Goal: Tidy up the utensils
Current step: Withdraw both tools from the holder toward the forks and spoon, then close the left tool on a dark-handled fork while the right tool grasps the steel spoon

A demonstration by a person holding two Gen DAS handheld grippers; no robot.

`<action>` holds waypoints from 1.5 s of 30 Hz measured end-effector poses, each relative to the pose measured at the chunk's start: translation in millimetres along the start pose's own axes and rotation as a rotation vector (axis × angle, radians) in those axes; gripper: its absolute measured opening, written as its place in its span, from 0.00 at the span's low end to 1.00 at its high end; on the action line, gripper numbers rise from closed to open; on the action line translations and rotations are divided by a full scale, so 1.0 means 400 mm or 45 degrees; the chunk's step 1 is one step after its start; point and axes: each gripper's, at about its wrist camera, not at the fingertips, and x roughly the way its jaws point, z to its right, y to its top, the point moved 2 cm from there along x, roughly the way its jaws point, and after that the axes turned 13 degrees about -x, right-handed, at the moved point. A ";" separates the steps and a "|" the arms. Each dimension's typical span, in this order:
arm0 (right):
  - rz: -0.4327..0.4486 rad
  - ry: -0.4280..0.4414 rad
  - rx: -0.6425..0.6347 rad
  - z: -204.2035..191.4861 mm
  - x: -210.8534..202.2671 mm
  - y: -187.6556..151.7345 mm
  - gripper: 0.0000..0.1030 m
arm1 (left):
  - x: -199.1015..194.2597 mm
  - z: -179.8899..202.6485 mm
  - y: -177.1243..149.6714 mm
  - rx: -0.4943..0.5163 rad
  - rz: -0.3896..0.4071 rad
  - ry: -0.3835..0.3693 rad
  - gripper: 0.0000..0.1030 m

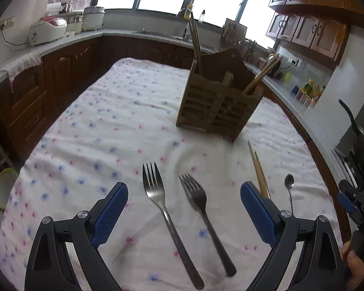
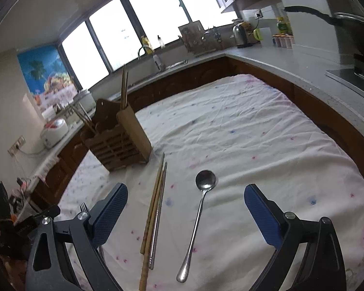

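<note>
Two steel forks, the left fork [image 1: 167, 215] and the right fork [image 1: 203, 215], lie side by side on the floral cloth between the fingers of my open left gripper [image 1: 184, 201]. A wooden utensil holder [image 1: 218, 104] stands beyond them with chopsticks in it; it also shows in the right wrist view [image 2: 123, 143]. My open right gripper [image 2: 185, 203] hovers over a steel spoon [image 2: 196, 218] and a bundle of chopsticks [image 2: 155, 208]. The spoon [image 1: 289, 186] and chopsticks [image 1: 260, 174] also show in the left wrist view.
The table carries a white floral cloth [image 1: 109, 133]. Dark wood cabinets and a grey counter [image 2: 291, 60] run around it, with a rice cooker [image 1: 47, 30], a sink [image 2: 172, 64] and a kettle [image 2: 240, 35]. A black pan [image 2: 339, 19] sits at the right.
</note>
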 end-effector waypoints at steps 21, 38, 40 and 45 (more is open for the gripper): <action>-0.303 -0.033 -0.121 0.034 0.271 -0.011 0.82 | 0.180 0.051 -0.010 0.052 -0.251 0.037 0.76; -0.346 -0.022 -0.151 0.037 0.309 -0.004 0.33 | 0.315 0.079 -0.001 0.090 -0.304 0.064 0.25; -0.333 -0.018 -0.145 0.033 0.297 -0.002 0.33 | 0.305 0.075 0.000 0.083 -0.305 0.037 0.21; -0.271 0.014 -0.124 0.025 0.243 0.016 0.33 | 0.268 0.072 0.012 0.081 -0.282 -0.016 0.21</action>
